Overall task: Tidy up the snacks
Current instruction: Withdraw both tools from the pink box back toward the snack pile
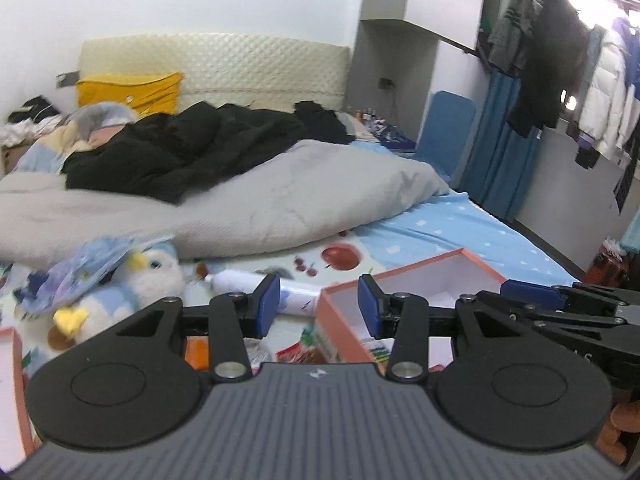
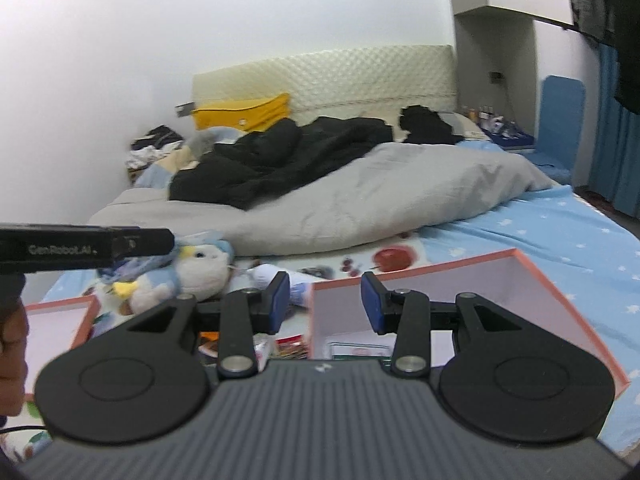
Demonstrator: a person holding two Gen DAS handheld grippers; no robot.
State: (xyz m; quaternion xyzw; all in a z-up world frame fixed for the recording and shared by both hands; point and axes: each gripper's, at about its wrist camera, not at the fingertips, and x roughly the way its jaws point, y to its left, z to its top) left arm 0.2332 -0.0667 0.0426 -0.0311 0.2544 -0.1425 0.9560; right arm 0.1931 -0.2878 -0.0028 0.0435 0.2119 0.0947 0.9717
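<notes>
Both claws stand apart with nothing between the pads: the left claw (image 1: 318, 306) hangs over the near edge of the bed (image 1: 460, 224), the right claw (image 2: 325, 304) close beside it at its 3 o'clock. Neither grips anything.

The snacks (image 1: 298, 354) lie in a loose heap on the bed just below the left claw, at its 6 o'clock, mostly hidden behind the claw body; in the right view they (image 2: 292, 346) sit at 7 o'clock of that claw. The pink-edged box (image 1: 424, 284) stands open at 3 o'clock of the heap, touching or nearly touching it, with a few packets already inside. A second pink-edged tray (image 2: 60, 320) lies at 9 o'clock, well apart. A plush penguin (image 1: 132, 280) and a white tube (image 1: 240, 280) lie beyond the heap at 11 and 12 o'clock.

The step in hand looks like going back for another packet. To do it well, I would tip one claw down until the heap comes fully into view, pick a single packet at the edge of the pile — not one under others — and close on its flat middle rather than a crinkled corner. Keep the other claw clear of the box wall, so the box is not shoved along the soft sheet.
</notes>
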